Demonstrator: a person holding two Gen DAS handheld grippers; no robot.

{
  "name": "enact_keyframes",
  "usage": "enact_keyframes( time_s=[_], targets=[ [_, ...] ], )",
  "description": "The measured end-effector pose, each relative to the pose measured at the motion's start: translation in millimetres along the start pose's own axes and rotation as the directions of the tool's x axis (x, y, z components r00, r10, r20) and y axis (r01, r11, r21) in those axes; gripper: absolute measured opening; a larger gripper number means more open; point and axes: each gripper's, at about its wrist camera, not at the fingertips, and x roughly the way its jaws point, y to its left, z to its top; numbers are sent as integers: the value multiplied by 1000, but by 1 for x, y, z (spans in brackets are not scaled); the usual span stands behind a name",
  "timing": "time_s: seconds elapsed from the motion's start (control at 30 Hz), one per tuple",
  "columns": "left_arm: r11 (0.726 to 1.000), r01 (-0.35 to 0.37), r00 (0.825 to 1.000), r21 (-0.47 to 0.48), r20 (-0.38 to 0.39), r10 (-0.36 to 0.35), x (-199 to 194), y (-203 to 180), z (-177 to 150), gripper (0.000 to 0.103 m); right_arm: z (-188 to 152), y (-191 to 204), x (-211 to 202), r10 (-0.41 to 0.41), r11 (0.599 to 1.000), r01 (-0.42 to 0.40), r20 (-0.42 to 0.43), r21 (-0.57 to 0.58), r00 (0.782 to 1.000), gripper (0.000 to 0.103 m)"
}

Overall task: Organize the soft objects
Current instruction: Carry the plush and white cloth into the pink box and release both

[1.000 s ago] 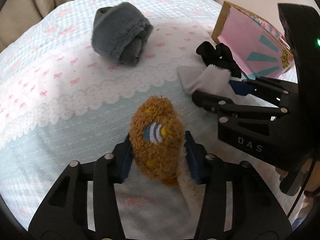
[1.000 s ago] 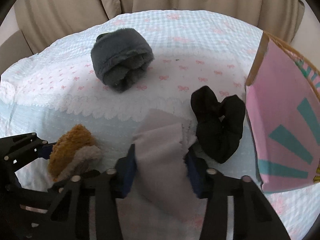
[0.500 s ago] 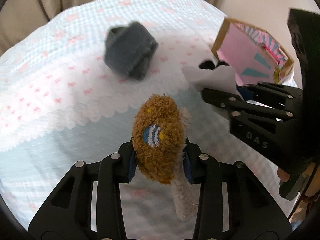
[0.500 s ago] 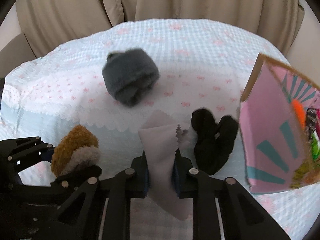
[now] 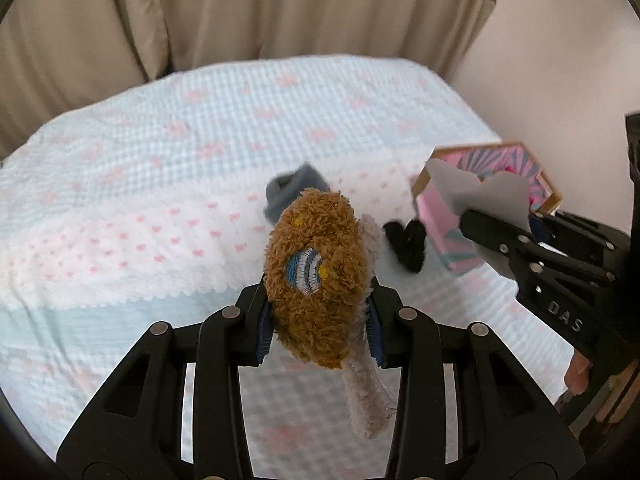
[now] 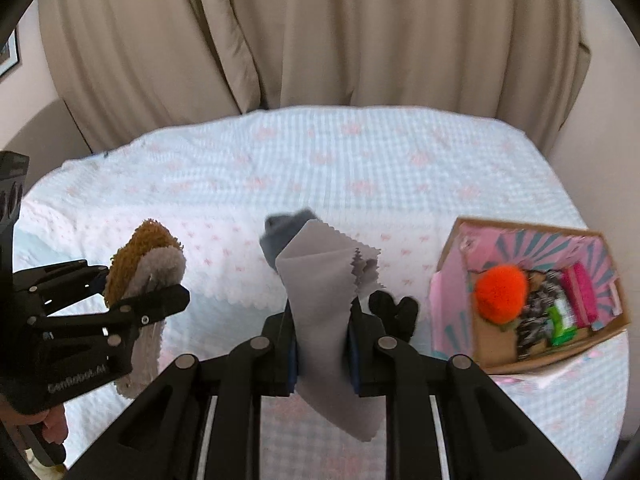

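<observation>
My left gripper (image 5: pixel 318 326) is shut on a brown fuzzy sock (image 5: pixel 316 272) with a grey cuff and holds it above the bed; it also shows in the right wrist view (image 6: pixel 140 256). My right gripper (image 6: pixel 322 346) is shut on a grey cloth (image 6: pixel 324 276), lifted clear of the bed; the cloth also shows in the left wrist view (image 5: pixel 480 192). A dark grey fuzzy roll (image 5: pixel 288 192) and a black scrunchie (image 6: pixel 394 312) lie on the bedspread below. The pink cardboard box (image 6: pixel 452 292) stands at the right.
The box holds an orange pom-pom (image 6: pixel 500 290) and several small soft items. The bedspread (image 6: pixel 360 160) is pale blue with pink bows and a white lace band. Beige curtains (image 6: pixel 320 40) hang behind the bed. The other hand-held gripper is close beside each gripper.
Both grippers closed on their items and rose well above the bed. The sock and the grey cloth came up with them. The box's open top has come into view.
</observation>
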Motion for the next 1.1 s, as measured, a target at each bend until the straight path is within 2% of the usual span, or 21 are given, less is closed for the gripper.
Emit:
enact_keyframes(
  time_s=[0.23, 0.4, 0.57, 0.87, 1.1],
  targets=[
    [1000, -5, 999, -9, 46, 6, -51, -29, 34, 34, 25, -18, -72, -9, 999, 7, 55, 47, 998, 18],
    [1000, -20, 997, -24, 79, 22, -73, -68, 53, 34, 35, -47, -109, -6, 998, 0, 93, 64, 996, 18],
    [996, -48, 995, -77, 81, 54, -81, -122, 70, 34, 41, -95, -136, 28, 997, -35, 97, 65, 995, 18],
    [980, -94, 992, -174, 72, 108, -57, -219, 97, 34, 50, -205, -155, 63, 998, -64, 49, 28, 997, 18],
    [983, -91, 996, -162, 4, 93, -5, -282, 116, 34, 56, -280, -133, 63, 997, -62, -26, 51, 998, 18]
  ],
)
